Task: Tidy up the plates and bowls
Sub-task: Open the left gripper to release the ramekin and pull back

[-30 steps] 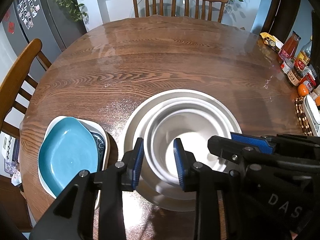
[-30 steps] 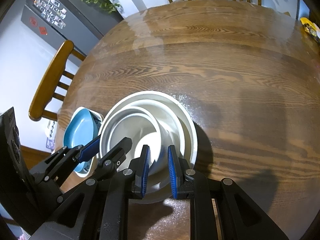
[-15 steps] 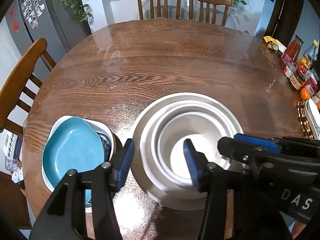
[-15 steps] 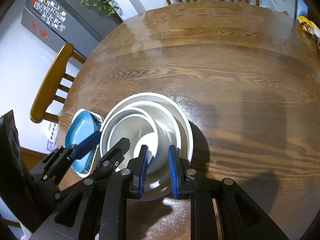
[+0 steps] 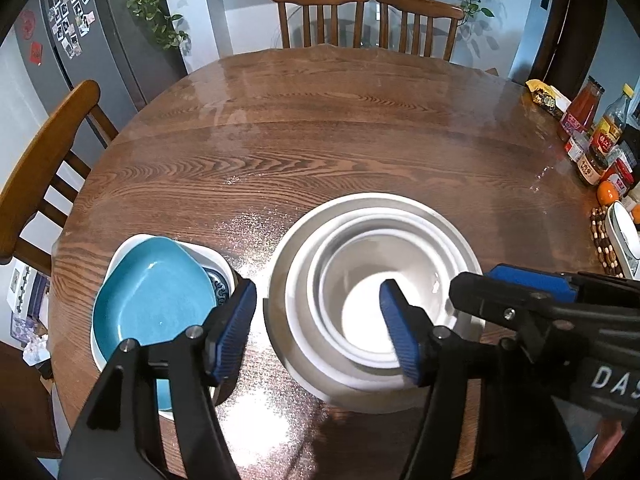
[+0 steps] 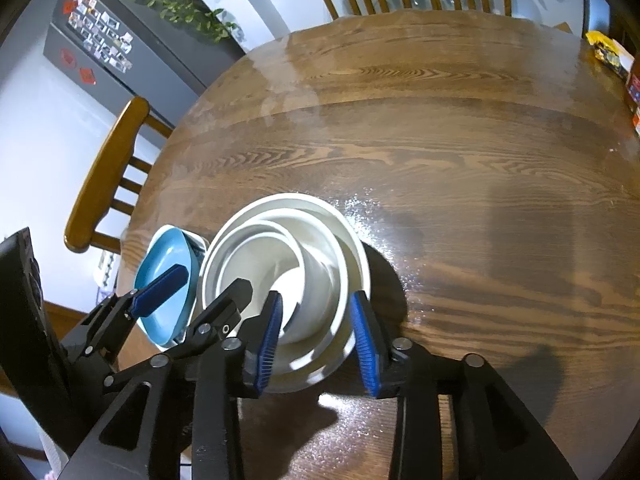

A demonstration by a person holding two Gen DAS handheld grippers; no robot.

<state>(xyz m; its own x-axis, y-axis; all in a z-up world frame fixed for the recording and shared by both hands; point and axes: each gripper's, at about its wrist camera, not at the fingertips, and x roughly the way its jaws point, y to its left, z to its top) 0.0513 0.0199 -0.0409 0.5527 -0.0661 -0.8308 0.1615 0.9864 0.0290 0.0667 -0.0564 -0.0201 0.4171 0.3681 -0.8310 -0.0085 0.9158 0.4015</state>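
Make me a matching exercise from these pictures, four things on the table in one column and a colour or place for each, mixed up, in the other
1. top plate of the side stack
2. nested bowls
3. orange fruit
4. snack packet

A. white, between both grippers
B. far right edge of table, yellow
C. teal blue
D. near the sauce bottles, right side

Pairs: 1-C, 2-A, 3-D, 4-B
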